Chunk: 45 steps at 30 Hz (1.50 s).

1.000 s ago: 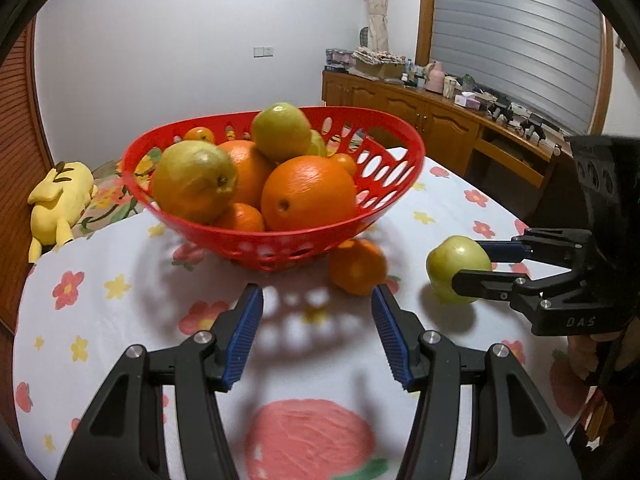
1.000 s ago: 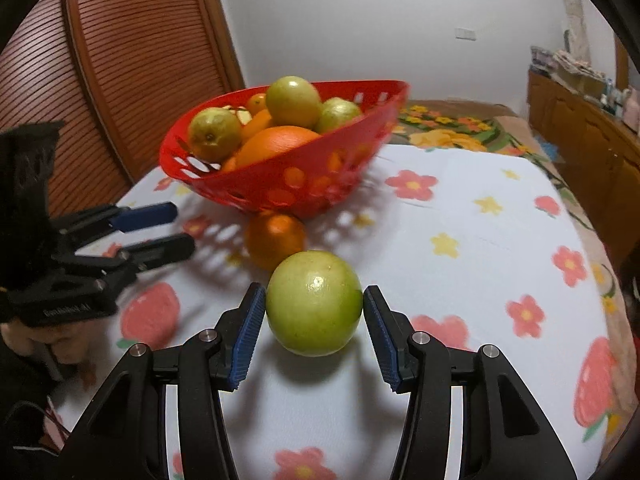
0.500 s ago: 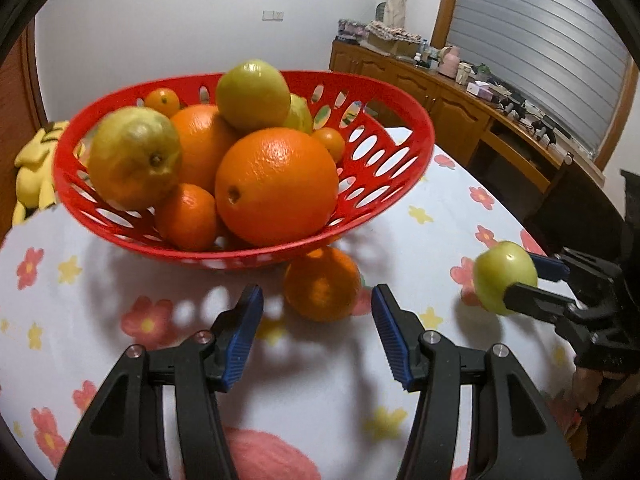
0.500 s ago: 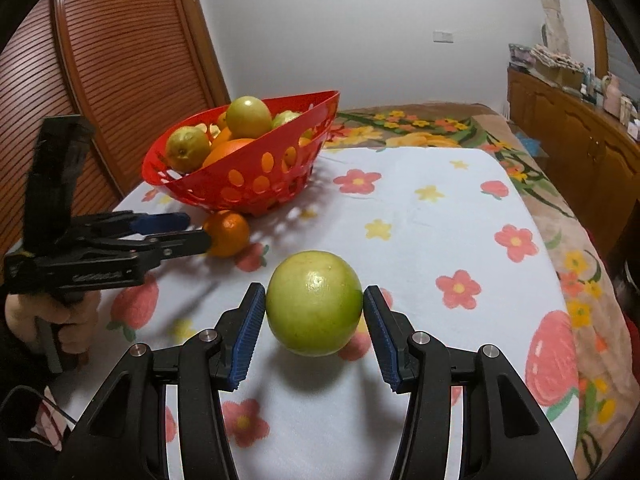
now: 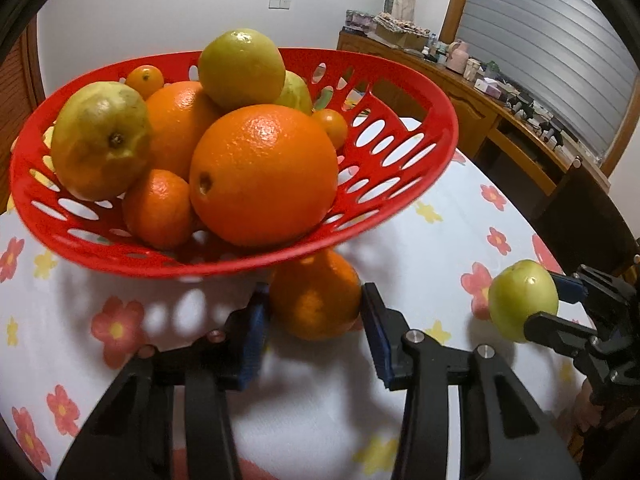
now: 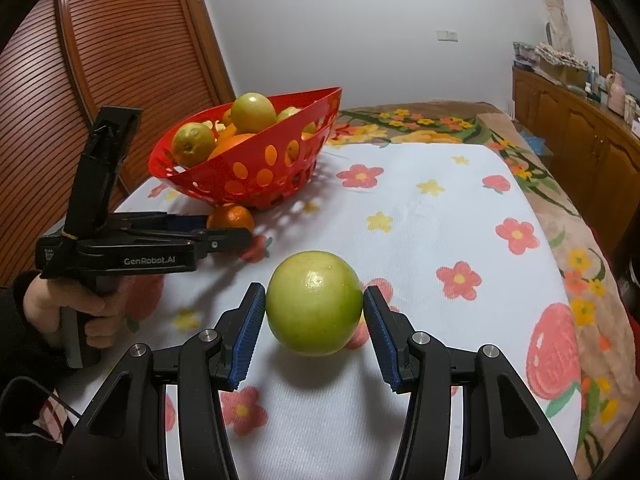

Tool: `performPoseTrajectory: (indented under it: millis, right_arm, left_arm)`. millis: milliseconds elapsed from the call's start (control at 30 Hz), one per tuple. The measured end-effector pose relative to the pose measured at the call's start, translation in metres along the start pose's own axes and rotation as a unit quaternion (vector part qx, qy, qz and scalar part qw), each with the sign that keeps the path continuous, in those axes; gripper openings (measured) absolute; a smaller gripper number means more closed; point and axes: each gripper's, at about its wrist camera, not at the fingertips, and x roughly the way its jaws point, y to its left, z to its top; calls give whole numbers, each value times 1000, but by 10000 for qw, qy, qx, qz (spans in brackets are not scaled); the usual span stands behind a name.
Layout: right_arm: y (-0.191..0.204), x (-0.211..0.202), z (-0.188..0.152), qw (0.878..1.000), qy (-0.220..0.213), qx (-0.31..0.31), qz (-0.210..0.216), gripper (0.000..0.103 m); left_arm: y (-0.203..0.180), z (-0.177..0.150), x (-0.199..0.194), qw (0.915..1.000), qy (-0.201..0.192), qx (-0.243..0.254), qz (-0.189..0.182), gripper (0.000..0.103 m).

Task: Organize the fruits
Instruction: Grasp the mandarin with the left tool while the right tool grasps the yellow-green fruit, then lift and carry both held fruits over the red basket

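A red perforated basket (image 5: 400,148) (image 6: 276,176) holds several oranges and green-yellow fruits. A loose orange (image 5: 316,296) (image 6: 232,216) lies on the floral tablecloth just under the basket's rim. My left gripper (image 5: 314,320) (image 6: 236,228) is open, its blue pads on either side of this orange, close to it. My right gripper (image 6: 314,312) (image 5: 548,308) is shut on a green apple (image 6: 314,302) (image 5: 522,298) and holds it above the table, to the right of the basket.
The table (image 6: 440,220) has a white cloth with flowers. A wooden cabinet (image 5: 480,96) with clutter stands along the right wall, and a dark chair back (image 5: 584,216) stands beside the table. A slatted wooden door (image 6: 80,80) is behind the basket.
My left gripper moved forward until the loose orange sits between its pads. My right gripper drew back and lifted with the green apple in it.
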Motion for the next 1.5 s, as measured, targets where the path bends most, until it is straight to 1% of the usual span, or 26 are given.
performPoseTrajectory:
  millis: [167, 367, 633, 700, 1000, 1233, 1400, 1500]
  right_arm:
    - [0, 0, -1, 10000, 5, 7, 11, 52]
    - [4, 0, -1, 9999, -27, 66, 106, 52]
    - [16, -5, 2, 9998, -100, 21, 196, 51]
    - [19, -8, 4, 9997, -128, -3, 214, 52]
    - [32, -18, 13, 9992, -274, -141, 266, 52]
    - [38, -21, 28, 9985, -339, -321, 274, 52]
    - [42, -24, 50, 9974, -409, -547, 223, 52]
    - [45, -25, 69, 9963, -499, -666, 230, 52]
  left_arm:
    - [-2, -13, -17, 9999, -93, 1, -55, 43]
    - [0, -29, -51, 9992, -356, -47, -171, 43]
    - [9, -39, -88, 9977, -678, 10, -69, 43]
    - [10, -40, -95, 9971, -766, 38, 3, 43]
    - [17, -45, -122, 9947, -1022, -134, 32, 43]
    - [22, -38, -136, 9923, -1227, -109, 129, 43]
    - [27, -25, -141, 9909, -1332, -75, 168, 43]
    - [29, -16, -140, 9899, -1404, -66, 189, 43]
